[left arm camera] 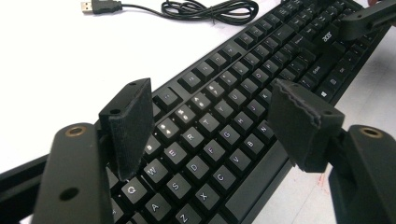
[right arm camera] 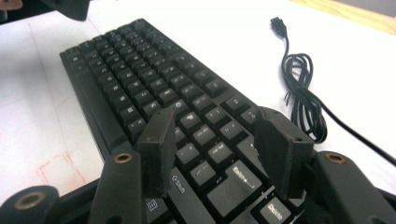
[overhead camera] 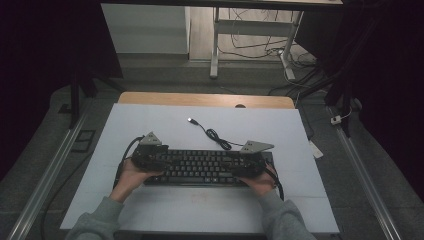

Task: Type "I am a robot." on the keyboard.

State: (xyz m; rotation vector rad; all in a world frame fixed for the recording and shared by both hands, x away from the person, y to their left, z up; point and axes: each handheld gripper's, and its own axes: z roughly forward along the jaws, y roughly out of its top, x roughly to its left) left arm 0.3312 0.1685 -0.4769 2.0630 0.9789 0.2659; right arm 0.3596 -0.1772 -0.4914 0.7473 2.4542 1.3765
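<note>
1. Keyboard [overhead camera: 205, 167] lies mid-table on the white sheet [overhead camera: 150, 125], its cable [overhead camera: 216, 136] coiled just behind.
2. Your left gripper [left arm camera: 210, 126] hangs over the letter keys with jaws spread, gripping nothing.
3. Your right gripper [right arm camera: 217, 144] hovers part-open above the enter-key end; it seems to touch nothing, though the tips hide that.
4. Lowering either one could press keys or skid the board.

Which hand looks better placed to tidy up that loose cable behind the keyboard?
Probably the right hand-held gripper: the coiled cable lies just beyond the keyboard's right half, nearer it than the left hand-held gripper.
</note>
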